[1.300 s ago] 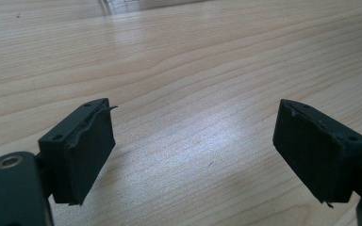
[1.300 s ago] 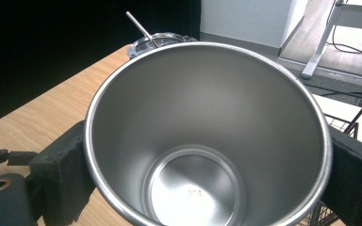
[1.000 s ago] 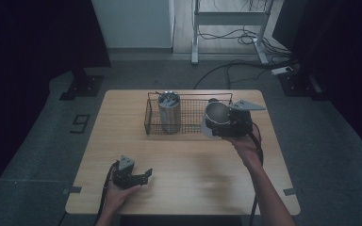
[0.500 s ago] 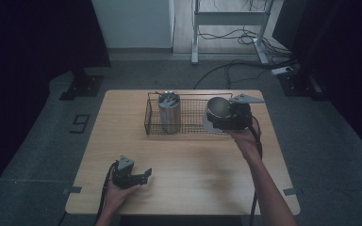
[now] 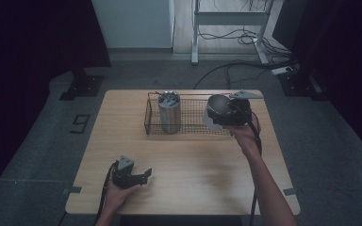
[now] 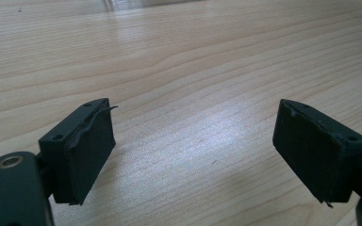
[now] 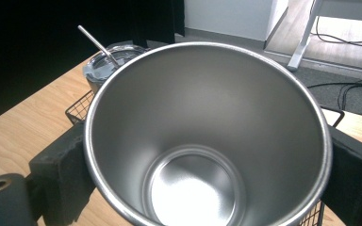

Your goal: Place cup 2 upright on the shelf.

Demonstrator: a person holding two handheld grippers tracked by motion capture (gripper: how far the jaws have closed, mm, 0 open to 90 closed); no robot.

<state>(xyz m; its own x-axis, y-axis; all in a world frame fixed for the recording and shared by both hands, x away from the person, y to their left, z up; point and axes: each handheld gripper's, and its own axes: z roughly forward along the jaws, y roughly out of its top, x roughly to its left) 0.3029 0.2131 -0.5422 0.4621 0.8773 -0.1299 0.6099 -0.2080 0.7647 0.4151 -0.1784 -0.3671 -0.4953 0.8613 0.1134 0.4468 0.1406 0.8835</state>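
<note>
step: you carry the steel cup (image 5: 215, 111) over the right end of the wire basket (image 5: 191, 129) | right gripper (image 7: 207, 160): clamped on the cup's sides | left gripper (image 6: 195, 155): jaws apart, empty, on the near-left table (image 5: 193, 160) | next: lower the cup upright, right of the steel tumbler (image 5: 168, 111), then release

open counter in front, crowded rack at the back

the wire basket (image 5: 188, 117) stands at twelve o'clock on the counter (image 5: 193, 165), its walls barring any level pass across the back. in its nine o'clock end an upright steel cup (image 5: 169, 112) with a straw blocks that corner. at the three o'clock end the right claw (image 5: 224, 113) grips an empty steel tumbler (image 7: 207, 141), filling the room there. from the basket to six o'clock the counter lies bare; the left claw (image 5: 139, 176) rests at seven o'clock, wood showing between its parted pads.
</note>
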